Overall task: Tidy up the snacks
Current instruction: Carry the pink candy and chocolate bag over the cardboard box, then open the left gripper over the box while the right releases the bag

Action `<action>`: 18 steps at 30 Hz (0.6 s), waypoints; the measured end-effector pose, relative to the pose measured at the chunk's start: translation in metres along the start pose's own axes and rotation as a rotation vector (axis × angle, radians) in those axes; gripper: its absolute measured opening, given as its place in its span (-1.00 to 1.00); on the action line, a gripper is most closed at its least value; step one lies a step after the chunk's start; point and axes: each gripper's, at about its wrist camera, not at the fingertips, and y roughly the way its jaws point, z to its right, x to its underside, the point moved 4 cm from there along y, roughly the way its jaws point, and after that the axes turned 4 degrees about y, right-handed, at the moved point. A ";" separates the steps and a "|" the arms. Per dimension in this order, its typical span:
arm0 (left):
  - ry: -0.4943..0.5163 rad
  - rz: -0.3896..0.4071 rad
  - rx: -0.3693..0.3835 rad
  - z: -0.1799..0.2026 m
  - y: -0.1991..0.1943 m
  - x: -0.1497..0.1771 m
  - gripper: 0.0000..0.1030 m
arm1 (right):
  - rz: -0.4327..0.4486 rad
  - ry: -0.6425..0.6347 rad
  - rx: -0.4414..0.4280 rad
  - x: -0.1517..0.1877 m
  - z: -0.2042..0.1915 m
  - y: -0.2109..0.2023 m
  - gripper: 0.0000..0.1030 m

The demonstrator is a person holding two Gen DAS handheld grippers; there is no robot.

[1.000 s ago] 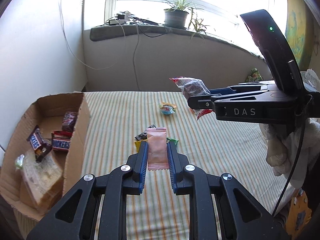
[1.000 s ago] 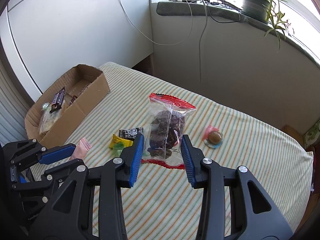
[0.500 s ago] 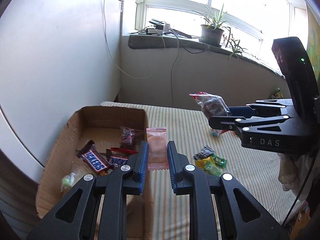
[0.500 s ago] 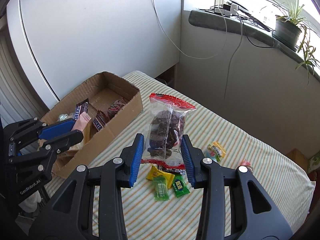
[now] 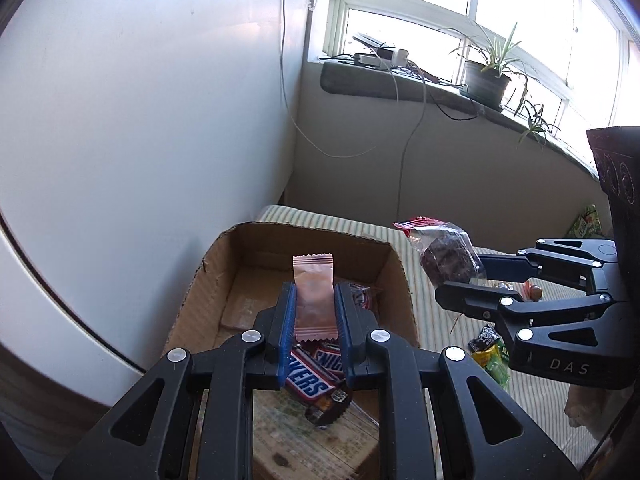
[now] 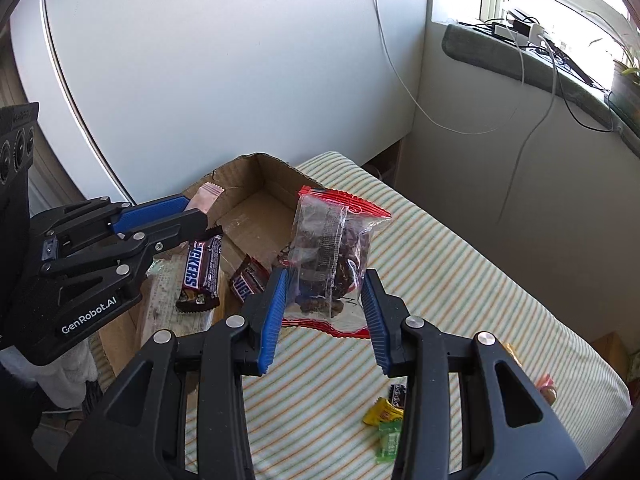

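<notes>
My left gripper [image 5: 315, 312] clamps a pink sachet [image 5: 313, 296] above the cardboard box [image 5: 394, 256]; I'd lower before releasing. My right gripper [image 6: 326, 312] pinches a clear red-edged bag [image 6: 332, 256] at the box's right wall; carry it inside. Snickers bars [image 6: 200, 268] lie in the box; "GenRobot.AI" and "DAS" mark the grippers.

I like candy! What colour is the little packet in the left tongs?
Pale pink packet, clearest in the left wrist view.

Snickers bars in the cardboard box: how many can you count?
2. One brown Snickers bar lies beside the left gripper; another lies just right of it. More may be hidden.
</notes>
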 end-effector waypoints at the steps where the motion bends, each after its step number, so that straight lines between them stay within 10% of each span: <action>1: 0.000 -0.002 -0.005 -0.002 0.002 -0.001 -0.65 | -0.003 -0.003 -0.005 -0.001 -0.002 0.004 -0.23; 15: -0.032 -0.006 -0.039 -0.025 0.016 -0.011 -0.62 | -0.036 -0.048 -0.065 -0.010 -0.027 0.037 -0.22; 18: -0.031 0.000 -0.053 -0.027 0.014 -0.012 -0.35 | -0.032 -0.059 -0.067 -0.009 -0.028 0.038 -0.08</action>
